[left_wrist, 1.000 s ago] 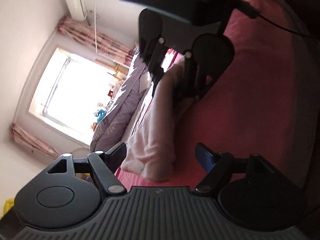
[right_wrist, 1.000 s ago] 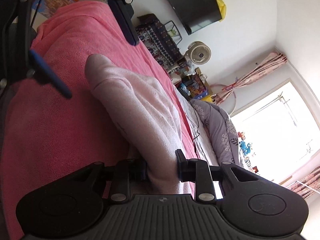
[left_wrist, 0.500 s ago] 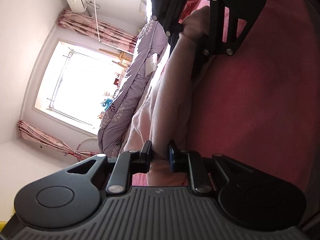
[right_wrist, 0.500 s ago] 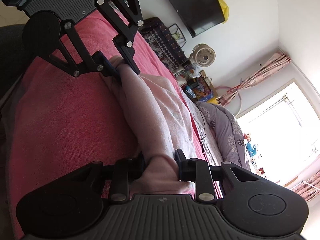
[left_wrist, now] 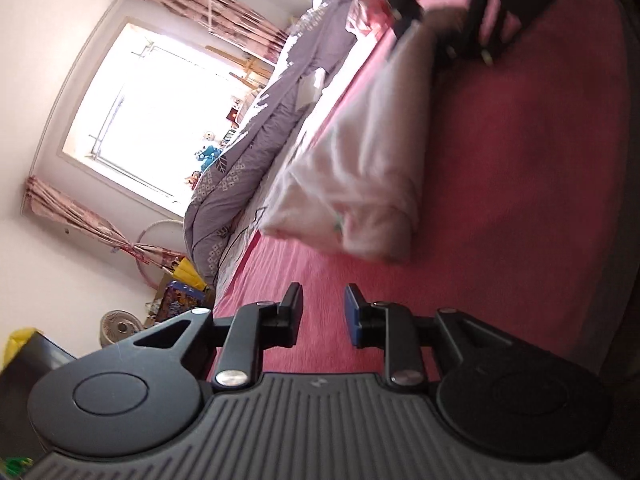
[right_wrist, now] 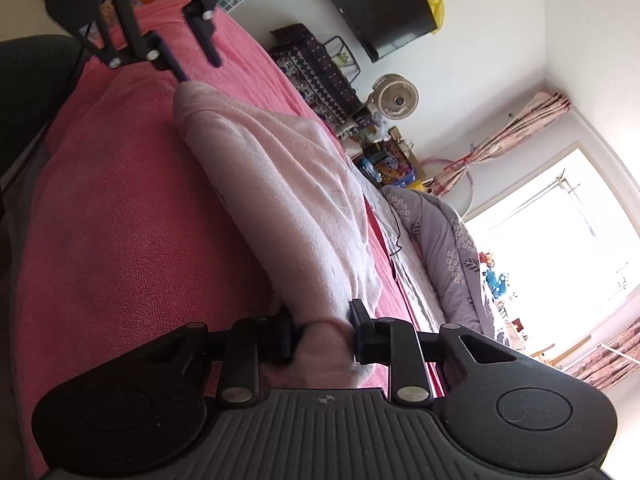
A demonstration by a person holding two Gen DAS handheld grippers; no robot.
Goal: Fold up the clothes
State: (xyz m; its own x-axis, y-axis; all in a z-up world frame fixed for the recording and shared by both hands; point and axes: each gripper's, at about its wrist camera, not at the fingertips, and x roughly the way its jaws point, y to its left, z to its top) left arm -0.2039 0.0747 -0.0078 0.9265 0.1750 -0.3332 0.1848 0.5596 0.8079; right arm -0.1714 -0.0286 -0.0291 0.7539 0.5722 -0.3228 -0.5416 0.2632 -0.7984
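A pale pink garment (left_wrist: 360, 184) lies folded in a long bundle on the red bed cover (left_wrist: 520, 200). My left gripper (left_wrist: 322, 314) is open and empty, a short way back from the garment's near end. In the right wrist view the same garment (right_wrist: 288, 192) runs away from me. My right gripper (right_wrist: 320, 330) is shut on its near end. The left gripper (right_wrist: 192, 56) shows there at the far end, open, just clear of the cloth. The right gripper (left_wrist: 440, 36) shows blurred at the top of the left wrist view.
A grey patterned duvet (left_wrist: 256, 160) lies along the bed's far side by the bright window (left_wrist: 160, 112). A fan (right_wrist: 394, 98), a dark wall screen (right_wrist: 380, 4) and cluttered boxes (right_wrist: 384, 160) stand past the bed. A thin black cable (right_wrist: 396, 236) lies on the sheet.
My left gripper closed on the garment's end, then let go and pulled back, and is now open. The right gripper stayed shut on the other end. The garment now lies on the bed.
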